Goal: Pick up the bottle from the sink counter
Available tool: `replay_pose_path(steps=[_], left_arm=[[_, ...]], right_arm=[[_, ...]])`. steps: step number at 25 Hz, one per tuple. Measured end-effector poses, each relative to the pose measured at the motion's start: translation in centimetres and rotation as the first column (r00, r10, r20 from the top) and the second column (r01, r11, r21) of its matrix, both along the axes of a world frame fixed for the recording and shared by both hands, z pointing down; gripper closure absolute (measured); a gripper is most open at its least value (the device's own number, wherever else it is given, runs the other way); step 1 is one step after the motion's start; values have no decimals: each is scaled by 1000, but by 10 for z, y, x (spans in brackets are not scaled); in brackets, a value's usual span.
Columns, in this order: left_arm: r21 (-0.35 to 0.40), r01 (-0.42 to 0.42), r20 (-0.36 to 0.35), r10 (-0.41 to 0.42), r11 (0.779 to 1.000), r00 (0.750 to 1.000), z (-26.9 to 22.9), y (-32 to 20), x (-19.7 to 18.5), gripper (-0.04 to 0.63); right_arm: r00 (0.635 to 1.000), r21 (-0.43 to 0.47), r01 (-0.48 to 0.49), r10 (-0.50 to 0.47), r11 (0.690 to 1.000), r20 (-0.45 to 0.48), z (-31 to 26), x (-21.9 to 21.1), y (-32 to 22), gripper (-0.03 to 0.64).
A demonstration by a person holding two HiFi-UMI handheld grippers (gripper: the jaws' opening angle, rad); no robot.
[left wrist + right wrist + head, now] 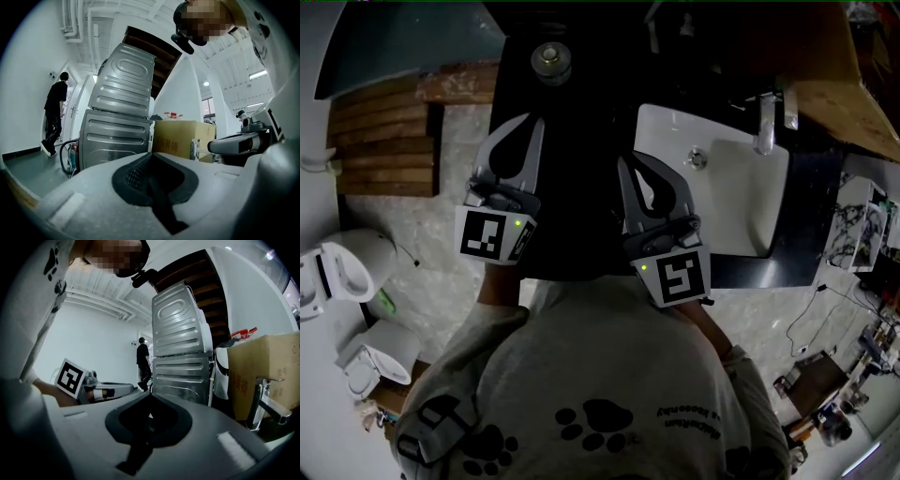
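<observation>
Seen from above in the head view, the bottle (551, 60) shows as a round metallic cap standing at the far side of the black counter (581, 216). My left gripper (531, 123) is held over the counter just short of the bottle, its jaws shut and empty. Beside it, near the basin's left rim, my right gripper (627, 161) is also shut with nothing in it. In the left gripper view the left gripper (150, 155) has its jaws pressed together, as does the right gripper (149, 397) in its own view. Neither gripper view shows the bottle.
A white sink basin (675, 131) with a chrome faucet (766, 123) sits right of the grippers. A cardboard box (180, 138) and stacked grey metal machines (119, 117) stand beyond the counter. A toilet (337, 272) and wooden slats (384, 150) lie left. A person (54, 112) walks far off.
</observation>
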State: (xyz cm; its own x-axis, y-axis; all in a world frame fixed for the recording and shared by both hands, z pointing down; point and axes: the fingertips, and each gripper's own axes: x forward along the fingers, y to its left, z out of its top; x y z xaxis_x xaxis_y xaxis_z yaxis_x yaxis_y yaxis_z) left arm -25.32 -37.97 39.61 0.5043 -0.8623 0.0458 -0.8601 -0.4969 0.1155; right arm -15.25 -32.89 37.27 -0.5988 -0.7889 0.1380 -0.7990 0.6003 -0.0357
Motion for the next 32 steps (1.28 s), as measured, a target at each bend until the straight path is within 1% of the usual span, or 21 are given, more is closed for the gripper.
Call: replay_pose_path(steps=[3, 4, 6, 10, 13, 18, 22, 26, 29, 32], left_arm=[[-22, -2, -1, 2, 1000, 1000, 10, -11, -2, 590], [-31, -3, 0, 3, 999, 1000, 14, -14, -2, 574], [-50, -5, 4, 5, 999, 1000, 22, -21, -4, 571], [-88, -2, 16, 4, 996, 1000, 38, -35, -7, 525], [-104, 5, 24, -2, 995, 1000, 47, -46, -6, 481], [-139, 24, 47, -17, 990, 999, 65, -65, -6, 363], [-155, 26, 62, -17, 988, 998, 77, -77, -4, 314], [-170, 24, 79, -11, 985, 997, 88, -87, -2, 225], [-168, 35, 100, -18, 985, 995, 92, -93, -2, 196], [-164, 35, 113, -17, 986, 993, 93, -98, -1, 189]], right_arm=[[1000, -21, -1, 1, 1000, -7, 7, -3, -8, 615], [1000, -26, -1, 1, 1000, -10, 9, -4, -11, 615], [1000, -33, 1, -1, 999, -11, 13, -7, -16, 615], [1000, -56, 6, -7, 998, -17, 24, -12, -25, 615], [1000, -71, 1, -2, 997, -20, 31, -12, -33, 615], [1000, -90, -10, 8, 996, -25, 39, -9, -42, 615], [999, -102, -20, 17, 995, -28, 45, -7, -46, 615], [999, -113, -27, 23, 993, -31, 50, -6, -50, 615], [999, -119, -30, 27, 992, -31, 52, -5, -51, 615], [999, -122, -35, 32, 992, -31, 54, -4, -52, 615]])
